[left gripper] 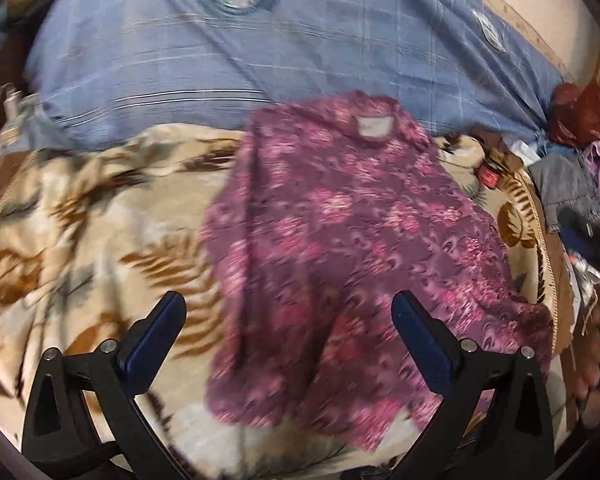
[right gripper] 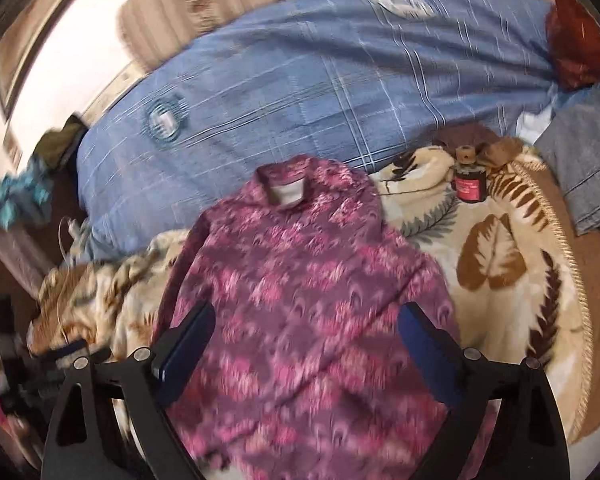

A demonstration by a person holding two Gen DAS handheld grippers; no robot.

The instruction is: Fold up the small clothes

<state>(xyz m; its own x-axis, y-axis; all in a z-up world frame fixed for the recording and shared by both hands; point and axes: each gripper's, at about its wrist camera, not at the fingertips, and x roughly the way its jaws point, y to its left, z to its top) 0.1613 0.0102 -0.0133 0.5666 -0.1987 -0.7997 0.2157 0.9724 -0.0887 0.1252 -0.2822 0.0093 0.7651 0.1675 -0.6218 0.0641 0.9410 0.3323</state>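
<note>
The fingers of the left gripper (left gripper: 288, 312) stand wide apart and empty above the blanket (left gripper: 80, 232), just off the left edge of the purple floral shirt (left gripper: 340, 240); the right gripper (right gripper: 306, 324) is likewise open with nothing pinched, hovering over the shirt's lower middle. The shirt lies spread, collar toward the blue pillow (left gripper: 220, 48), so the step appears to be the approach before a first fold. Next, each gripper likely needs to descend and pinch a hem or side edge. The neck label (right gripper: 286, 194) and the small red-labelled bottle (right gripper: 470, 186) are too blurred to read.
</note>
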